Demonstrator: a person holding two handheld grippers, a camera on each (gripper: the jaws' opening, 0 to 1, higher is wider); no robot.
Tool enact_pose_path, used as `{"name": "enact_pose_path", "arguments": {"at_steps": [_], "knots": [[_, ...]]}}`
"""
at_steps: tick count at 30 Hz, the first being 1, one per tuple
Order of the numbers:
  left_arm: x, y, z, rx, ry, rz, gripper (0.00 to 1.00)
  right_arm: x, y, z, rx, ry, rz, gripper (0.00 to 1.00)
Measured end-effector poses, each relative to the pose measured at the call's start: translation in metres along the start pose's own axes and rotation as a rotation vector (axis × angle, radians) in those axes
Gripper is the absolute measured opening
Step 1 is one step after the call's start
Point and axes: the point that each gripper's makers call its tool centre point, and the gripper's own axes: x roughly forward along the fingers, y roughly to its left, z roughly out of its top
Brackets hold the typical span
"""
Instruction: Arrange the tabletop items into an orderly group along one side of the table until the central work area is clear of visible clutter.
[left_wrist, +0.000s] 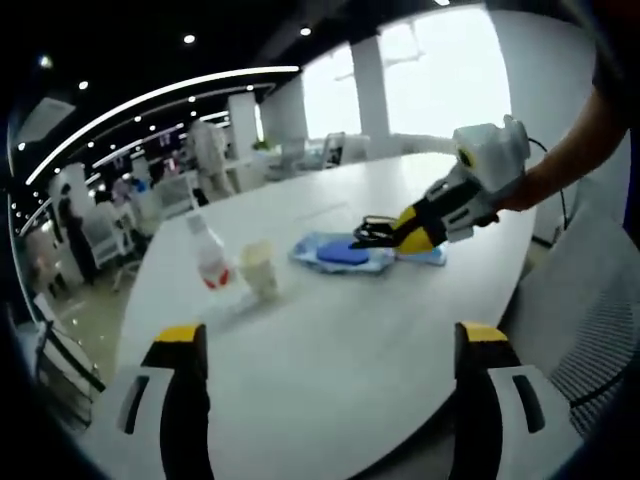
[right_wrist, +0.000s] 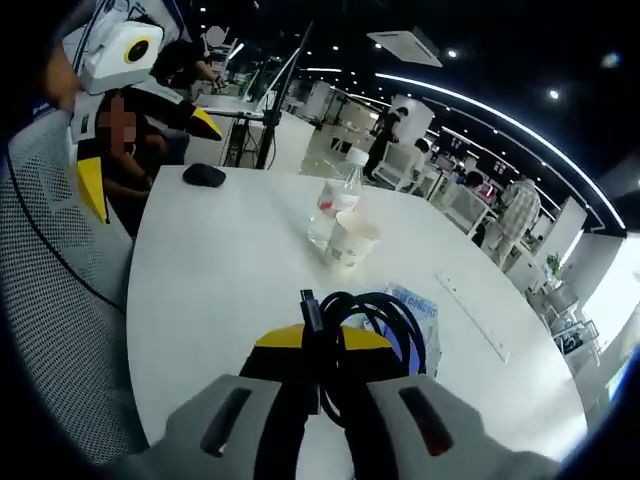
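Note:
My right gripper (right_wrist: 322, 345) is shut on a coiled black cable (right_wrist: 372, 297), held just above a blue packet (right_wrist: 418, 308) on the white table (right_wrist: 210, 280). A clear bottle with a red label (right_wrist: 338, 203) and a pale paper cup (right_wrist: 351, 241) stand together beyond it. In the left gripper view the right gripper (left_wrist: 368, 236) hangs with the cable (left_wrist: 372, 226) over the blue packet (left_wrist: 340, 253). The bottle (left_wrist: 207, 255) and cup (left_wrist: 260, 268) sit to its left. My left gripper (left_wrist: 330, 350) is open with nothing between its jaws, above the table's near edge.
A black mouse (right_wrist: 203, 175) lies near the table's far left edge. A mesh chair (right_wrist: 55, 290) stands at the table's left side, and another chair (left_wrist: 590, 320) is at the right. The left gripper (right_wrist: 148, 155) hovers beyond the table. People and desks fill the background.

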Motion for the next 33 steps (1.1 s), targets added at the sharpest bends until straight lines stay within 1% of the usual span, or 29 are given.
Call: {"name": "enact_pose_path", "arguments": {"at_steps": [5, 14, 21, 25, 27, 30, 33], "knots": [[0.0, -0.001, 0.0, 0.001, 0.001, -0.006, 1.0, -0.003, 0.011, -0.009, -0.011, 0.021, 0.014, 0.08], [0.0, -0.001, 0.0, -0.006, 0.0, -0.007, 1.0, -0.003, 0.024, -0.023, -0.021, 0.054, 0.036, 0.08], [0.0, 0.001, -0.001, -0.012, 0.008, 0.0, 1.0, -0.003, 0.033, -0.027, -0.014, 0.066, 0.054, 0.08], [0.001, 0.001, -0.003, -0.015, 0.016, -0.001, 1.0, -0.002, 0.048, -0.036, -0.036, 0.085, 0.087, 0.08], [0.0, 0.001, -0.002, -0.014, 0.012, 0.001, 1.0, -0.002, 0.053, -0.04, -0.048, 0.094, 0.101, 0.08], [0.0, 0.001, -0.003, -0.015, 0.014, 0.0, 1.0, -0.002, 0.061, -0.045, -0.044, 0.114, 0.129, 0.09], [0.001, 0.0, -0.003, -0.014, 0.013, -0.004, 1.0, 0.0, 0.071, -0.054, -0.045, 0.14, 0.164, 0.09]]}}
